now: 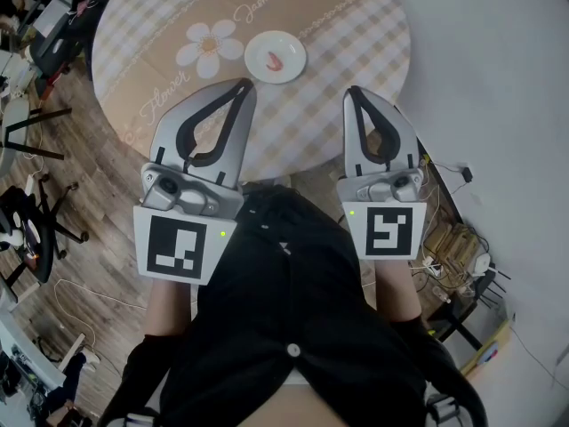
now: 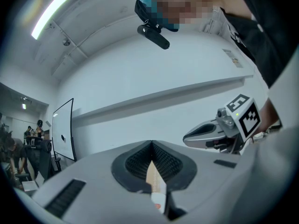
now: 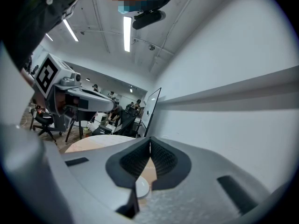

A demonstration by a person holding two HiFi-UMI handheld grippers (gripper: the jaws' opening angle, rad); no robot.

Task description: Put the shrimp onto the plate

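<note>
The round table [image 1: 356,25], covered in a beige checked cloth printed with white daisies, filled the top of the head view. The person in a black top [image 1: 284,327] stood just short of its near edge. Both tools were held close to the body, over the table's near rim and well apart from the dishware, probably because nothing was left within reach to work on.

The grey left gripper [image 1: 244,85] had its jaws pressed together at the tips. Its own view showed only a sliver of tablecloth through the looped gap behind them, with nothing pinched. The grey right gripper [image 1: 353,92] was likewise drawn closed and empty, its ribbed pads meeting at the tip.

The small white round plate [image 1: 298,50] sat on the cloth just beside a printed daisy, towards the table's middle. The little pink shrimp [image 1: 274,60] lay on the plate, near its centre and clear of the rim.

Judging from that, the task looked complete, and the pulled-back, closed tools suited a resting pose rather than an approach.
</note>
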